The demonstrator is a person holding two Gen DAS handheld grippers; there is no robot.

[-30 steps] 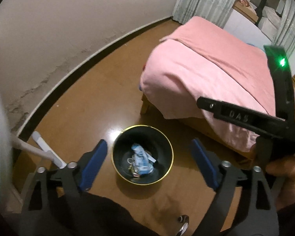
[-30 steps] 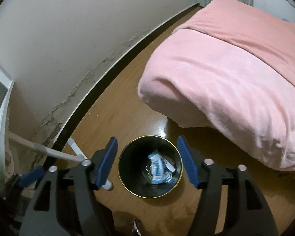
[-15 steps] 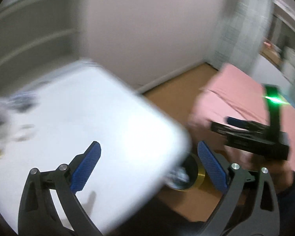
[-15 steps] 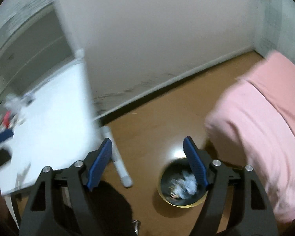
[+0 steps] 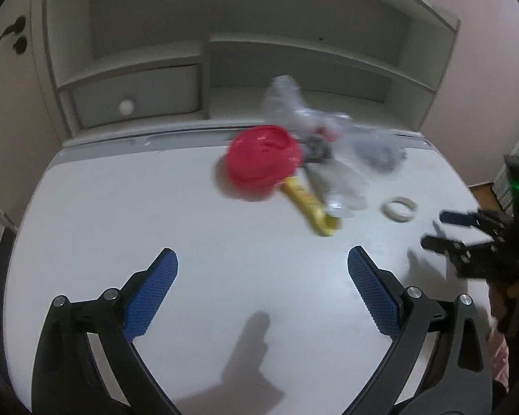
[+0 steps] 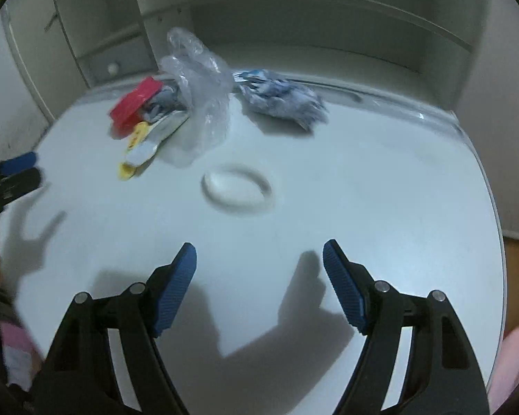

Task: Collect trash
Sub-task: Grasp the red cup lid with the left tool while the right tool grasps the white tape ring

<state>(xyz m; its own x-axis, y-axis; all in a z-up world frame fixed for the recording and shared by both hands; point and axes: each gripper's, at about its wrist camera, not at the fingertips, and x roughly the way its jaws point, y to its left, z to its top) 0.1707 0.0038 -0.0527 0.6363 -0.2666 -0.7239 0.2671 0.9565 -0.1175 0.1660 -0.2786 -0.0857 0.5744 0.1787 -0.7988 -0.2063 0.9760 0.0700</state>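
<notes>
Both grippers hovering empty over the desk, trash heaped at the far side

Nearest me, I'm holding the left gripper (image 5: pixel 263 269) spread wide with nothing between its blue pads, and the right gripper (image 6: pixel 259 259) released too, somewhat narrower, also empty. I'm keeping both angled down over bare white desk (image 5: pixel 155 214) so either can drop onto a piece. Just beyond sits a white tape ring (image 6: pixel 237 186), alone and easy to pinch. Farther out I'm seeing the litter bunched together: a yellow wrapper (image 5: pixel 309 207) poking out from under a red crumpled bag (image 5: pixel 263 159), clear plastic film (image 6: pixel 197 79) draped over them, and a blue-white crumpled packet (image 6: pixel 280 98) near the shelf unit (image 5: pixel 294 52).
</notes>
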